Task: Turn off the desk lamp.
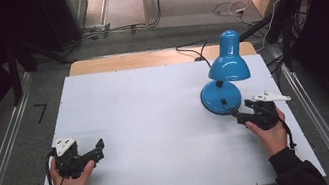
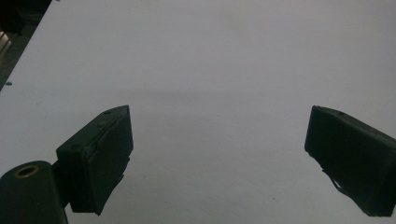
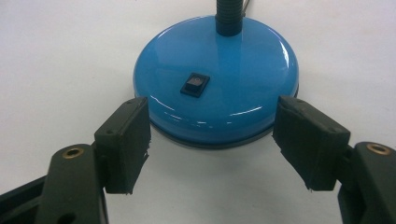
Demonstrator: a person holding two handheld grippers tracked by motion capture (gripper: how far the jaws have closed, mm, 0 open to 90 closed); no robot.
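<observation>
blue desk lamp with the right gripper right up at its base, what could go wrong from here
The right gripper stands open at the edge of the blue desk lamp's round glossy base; on that domed, shiny surface the pads could slip off.

The black rocker switch sits just ahead of the jaws, so a jaw tip might flip it unintentionally.

The blue lamp shade leans out above the base, and the black cord trails off the table's far edge; a shove could tip the lamp or tighten the cord.
</observation>
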